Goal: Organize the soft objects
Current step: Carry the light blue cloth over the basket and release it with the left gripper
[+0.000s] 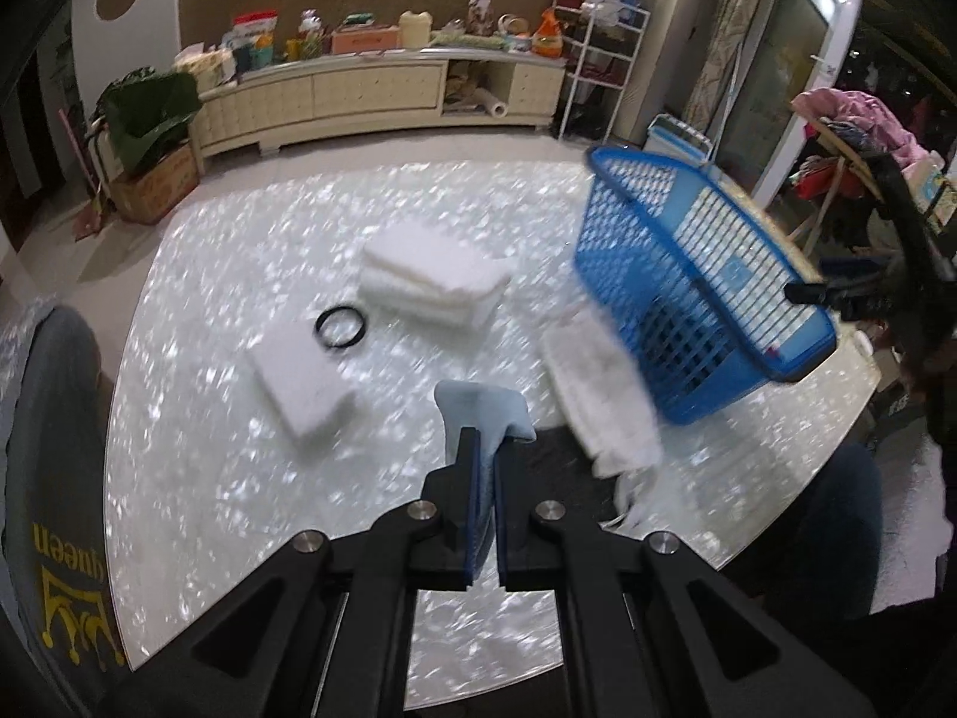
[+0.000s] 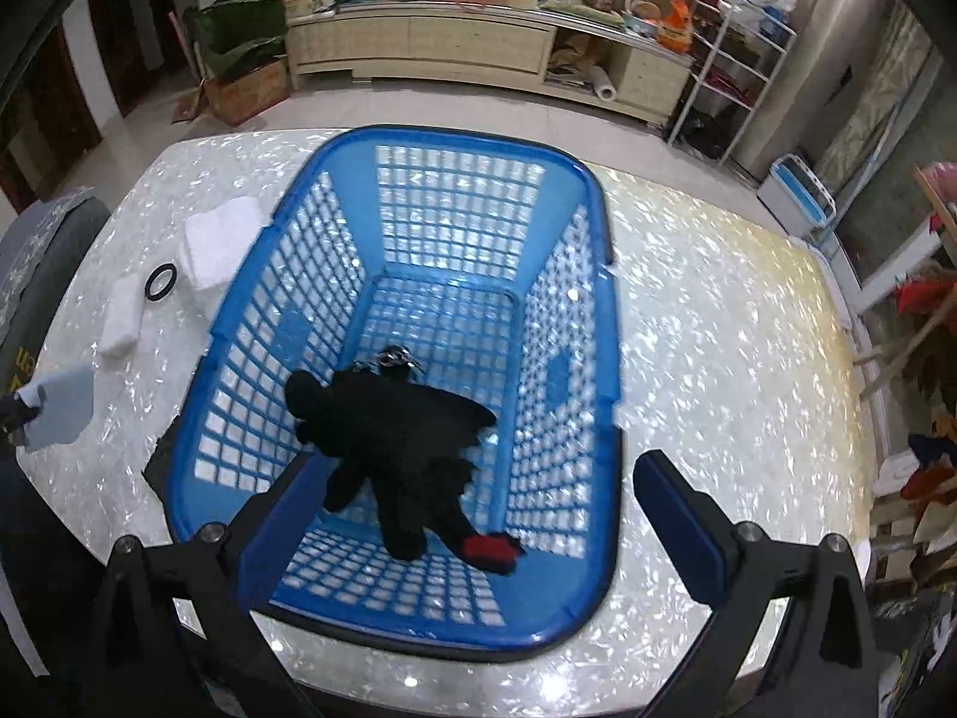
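My left gripper [image 1: 485, 440] is shut on a pale blue cloth [image 1: 478, 404], held up above the shiny table [image 1: 209, 478]; the same cloth [image 2: 60, 410] shows at the left edge of the right wrist view. A blue mesh basket [image 2: 604, 323] stands on the table, with a black plush toy [image 2: 398, 440] with a red part lying inside. My right gripper [image 2: 472, 481] hangs open above the basket's near end, nothing between its fingers. On the table lie a folded white towel [image 1: 433, 281], a white pad [image 1: 299, 380] and another white cloth [image 1: 598, 395] beside the basket [image 1: 706, 275].
A black ring [image 1: 340, 328] lies between the towel and the pad. A dark cloth [image 1: 562, 466] lies under the white cloth near the table's front edge. A grey chair back [image 1: 54, 449] stands at the left. A long sideboard [image 1: 383, 96] and a white rack [image 1: 598, 72] stand beyond.
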Motion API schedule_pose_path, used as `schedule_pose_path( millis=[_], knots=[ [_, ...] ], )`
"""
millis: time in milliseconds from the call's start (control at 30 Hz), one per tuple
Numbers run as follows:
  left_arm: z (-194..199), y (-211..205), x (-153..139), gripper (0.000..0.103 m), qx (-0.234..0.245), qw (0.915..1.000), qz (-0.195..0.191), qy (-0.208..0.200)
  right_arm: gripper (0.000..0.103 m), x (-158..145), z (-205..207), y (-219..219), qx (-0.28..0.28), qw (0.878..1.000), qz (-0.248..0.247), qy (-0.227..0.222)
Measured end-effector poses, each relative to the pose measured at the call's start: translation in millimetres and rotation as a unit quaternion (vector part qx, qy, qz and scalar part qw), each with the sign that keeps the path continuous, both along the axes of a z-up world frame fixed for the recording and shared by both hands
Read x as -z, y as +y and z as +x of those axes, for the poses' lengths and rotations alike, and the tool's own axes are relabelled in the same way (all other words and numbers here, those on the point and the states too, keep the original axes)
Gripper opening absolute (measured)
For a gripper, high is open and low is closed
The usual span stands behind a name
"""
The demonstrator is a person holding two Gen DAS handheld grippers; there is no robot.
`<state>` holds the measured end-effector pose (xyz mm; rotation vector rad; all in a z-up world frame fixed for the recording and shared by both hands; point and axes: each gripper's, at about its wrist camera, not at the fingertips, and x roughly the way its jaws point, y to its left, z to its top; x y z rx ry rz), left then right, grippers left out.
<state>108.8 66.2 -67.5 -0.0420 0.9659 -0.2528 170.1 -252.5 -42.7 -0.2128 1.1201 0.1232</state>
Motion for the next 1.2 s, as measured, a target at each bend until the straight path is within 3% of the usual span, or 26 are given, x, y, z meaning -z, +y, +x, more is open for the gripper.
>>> schedule_pose_path(
  millis=[400,600,967,1200],
  knots=[
    [46,-69,-69,0.003,0.049,0.9972,0.015,-0.056,0.103,-1,-4,-39,0.033,0.999,0.037,-0.004],
    [86,-115,-83,0.003,0.091,0.9926,0.040,-0.069,0.103,3,-3,-53,0.043,0.998,0.055,0.000],
    [121,-200,-58,0.003,0.174,0.9790,0.086,-0.062,0.103,16,5,-77,0.066,0.994,0.084,0.007],
    [136,-240,-18,0.003,0.211,0.9720,0.103,-0.019,0.103,30,11,-90,0.080,0.991,0.103,0.019]
  ],
)
